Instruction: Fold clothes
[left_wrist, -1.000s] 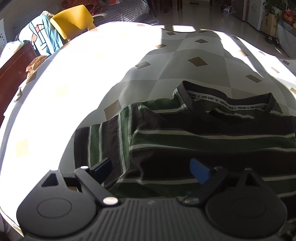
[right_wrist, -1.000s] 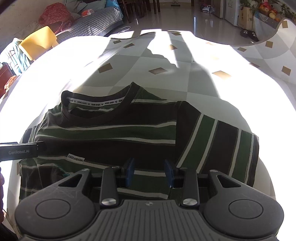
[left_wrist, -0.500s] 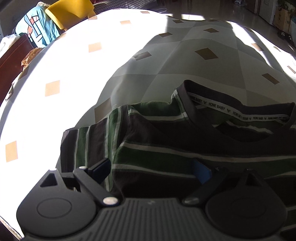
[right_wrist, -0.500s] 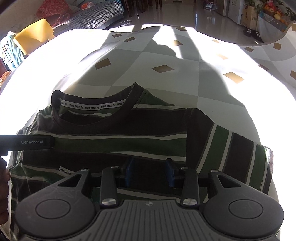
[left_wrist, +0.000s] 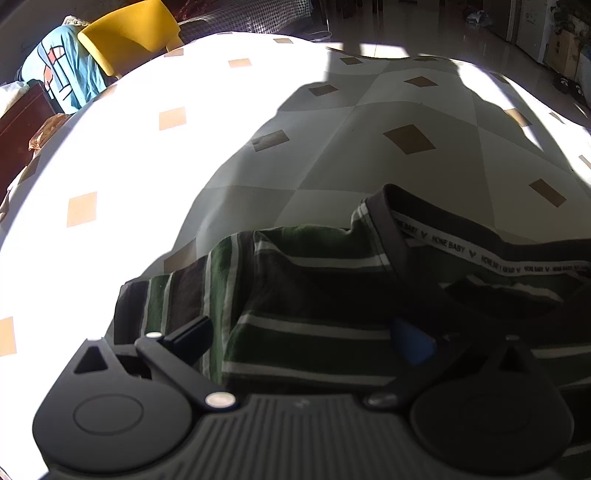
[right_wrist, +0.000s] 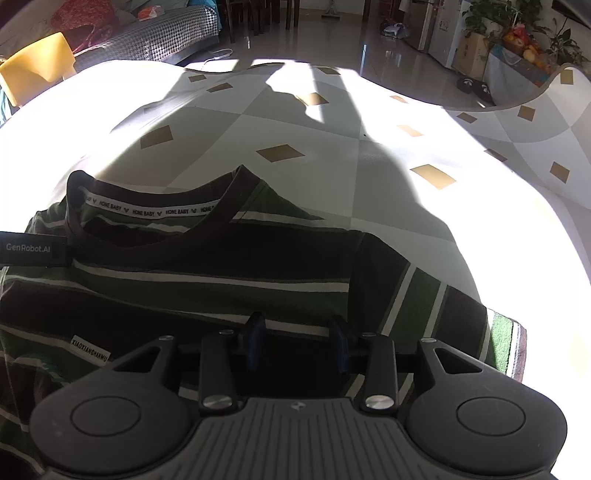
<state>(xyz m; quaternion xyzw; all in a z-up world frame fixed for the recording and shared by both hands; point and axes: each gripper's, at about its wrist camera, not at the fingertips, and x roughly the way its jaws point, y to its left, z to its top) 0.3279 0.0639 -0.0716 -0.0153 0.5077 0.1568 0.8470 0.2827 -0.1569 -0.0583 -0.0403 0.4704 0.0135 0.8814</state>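
striped t-shirt (right_wrist: 207, 280) nearer now, left gripper (left_wrist: 306, 338) still spread

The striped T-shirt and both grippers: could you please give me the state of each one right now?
striped T-shirt: spread flat on the table, neck away from the cameras, both sleeves out sideways, not yet folded.
left gripper: open wide over the shirt's left part, holding nothing.
right gripper: open, narrower gap, above the shirt's body.
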